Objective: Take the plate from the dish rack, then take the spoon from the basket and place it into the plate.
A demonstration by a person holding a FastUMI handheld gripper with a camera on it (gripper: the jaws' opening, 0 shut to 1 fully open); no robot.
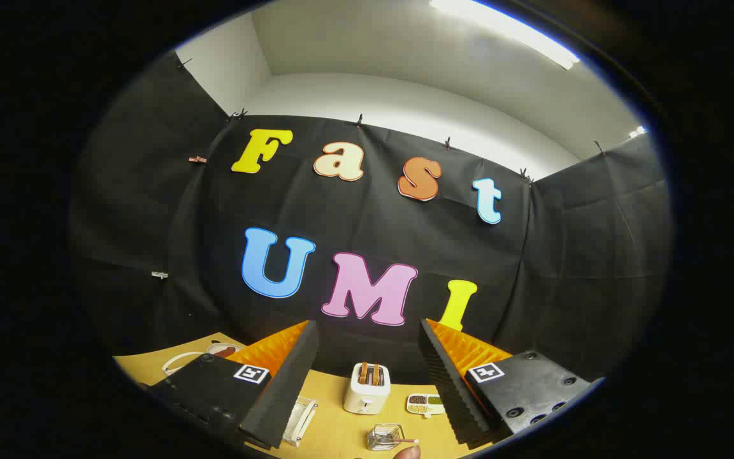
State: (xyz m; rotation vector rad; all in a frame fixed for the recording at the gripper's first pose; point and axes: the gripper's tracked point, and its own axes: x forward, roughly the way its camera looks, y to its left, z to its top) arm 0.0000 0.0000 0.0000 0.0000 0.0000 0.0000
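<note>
Two fingers of the tongs are held wide apart, grasping nothing, above the bench. Between them a toaster is seen, with a wire basket holding the spoon nearer. A dish rack lies beside the left finger.

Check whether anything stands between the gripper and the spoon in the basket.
Nothing visible does. The gripper is open and holds nothing; the basket with the spoon sits on the table between the fingers, nearer than the toaster.
</note>
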